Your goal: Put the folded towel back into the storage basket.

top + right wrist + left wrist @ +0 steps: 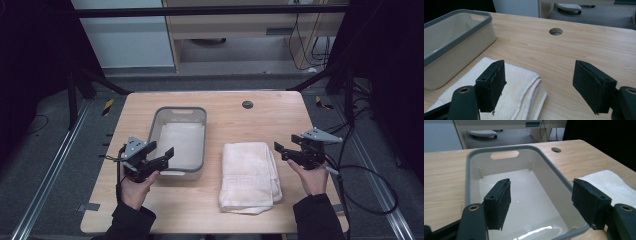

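The folded towel [250,176] is lying on the wooden bench [235,120] between the two hands, just right of the plastic tub [181,141], its long axis running from the person toward the far edge. The right tool [286,150] is hovering just off the towel's far right corner, and the towel is sitting to that tool's left and slightly below it; in the right gripper view its left jaw is hanging over the towel's layered edge while its right jaw is standing over bare wood. The left tool [161,156] is hovering over the near rim of the tub, with the towel further off to its right, so the right hand [314,180] is the nearer one for a grasp, as I judge it. Both tools are standing spread wide with nothing between their jaws.

The towel is pale cream terry cloth, soft and thick, folded into a rectangle with stacked hemmed edges showing along its right side. The tub is rigid, cream-coloured and rectangular with rounded corners, a grey rim and a slot handle at its far end; its glossy floor is catching light and holding nothing. The bench is smooth light wood grain with a round cable hole [247,104] near the far edge.
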Demonstrator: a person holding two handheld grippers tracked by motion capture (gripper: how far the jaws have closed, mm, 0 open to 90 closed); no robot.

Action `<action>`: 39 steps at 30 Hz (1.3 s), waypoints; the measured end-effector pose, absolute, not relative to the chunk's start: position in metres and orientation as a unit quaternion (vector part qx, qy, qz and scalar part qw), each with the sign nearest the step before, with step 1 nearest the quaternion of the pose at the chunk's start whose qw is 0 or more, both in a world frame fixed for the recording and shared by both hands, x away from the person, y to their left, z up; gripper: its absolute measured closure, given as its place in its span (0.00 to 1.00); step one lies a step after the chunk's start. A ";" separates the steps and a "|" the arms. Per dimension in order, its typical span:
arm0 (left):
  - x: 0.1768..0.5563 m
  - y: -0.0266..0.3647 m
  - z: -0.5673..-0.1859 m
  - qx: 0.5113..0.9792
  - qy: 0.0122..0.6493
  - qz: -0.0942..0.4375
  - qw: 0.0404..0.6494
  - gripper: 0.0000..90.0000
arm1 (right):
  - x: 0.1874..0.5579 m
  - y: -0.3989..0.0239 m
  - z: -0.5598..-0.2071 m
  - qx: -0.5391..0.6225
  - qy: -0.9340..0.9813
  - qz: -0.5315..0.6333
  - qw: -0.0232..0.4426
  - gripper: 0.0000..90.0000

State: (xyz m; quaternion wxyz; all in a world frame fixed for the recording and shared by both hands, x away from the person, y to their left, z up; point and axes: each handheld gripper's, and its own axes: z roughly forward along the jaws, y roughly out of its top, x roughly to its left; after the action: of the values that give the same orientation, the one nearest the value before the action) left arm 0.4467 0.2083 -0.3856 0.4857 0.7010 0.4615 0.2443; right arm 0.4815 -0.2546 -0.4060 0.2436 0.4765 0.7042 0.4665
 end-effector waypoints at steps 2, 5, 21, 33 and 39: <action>0.445 0.202 -0.387 0.705 0.456 0.239 0.488 0.34 | 0.483 -0.253 -0.407 0.476 0.706 0.466 0.240 0.29; 0.442 0.193 -0.389 0.711 0.447 0.235 0.489 0.34 | 0.484 -0.251 -0.407 0.474 0.708 0.467 0.237 0.29; 0.432 0.165 -0.396 0.727 0.426 0.210 0.496 0.34 | 0.488 -0.246 -0.408 0.469 0.711 0.472 0.227 0.28; 0.431 0.142 -0.404 0.742 0.412 0.196 0.491 0.35 | 0.492 -0.242 -0.413 0.469 0.720 0.461 0.222 0.27; 0.430 0.130 -0.408 0.748 0.405 0.189 0.490 0.35 | 0.496 -0.238 -0.418 0.470 0.727 0.451 0.216 0.27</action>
State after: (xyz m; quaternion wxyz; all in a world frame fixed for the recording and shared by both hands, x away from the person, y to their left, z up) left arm 0.4300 0.1304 -0.4077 0.4903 0.7484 0.4046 0.1890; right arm 0.4958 -0.2379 -0.4178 0.2160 0.4704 0.7270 0.4512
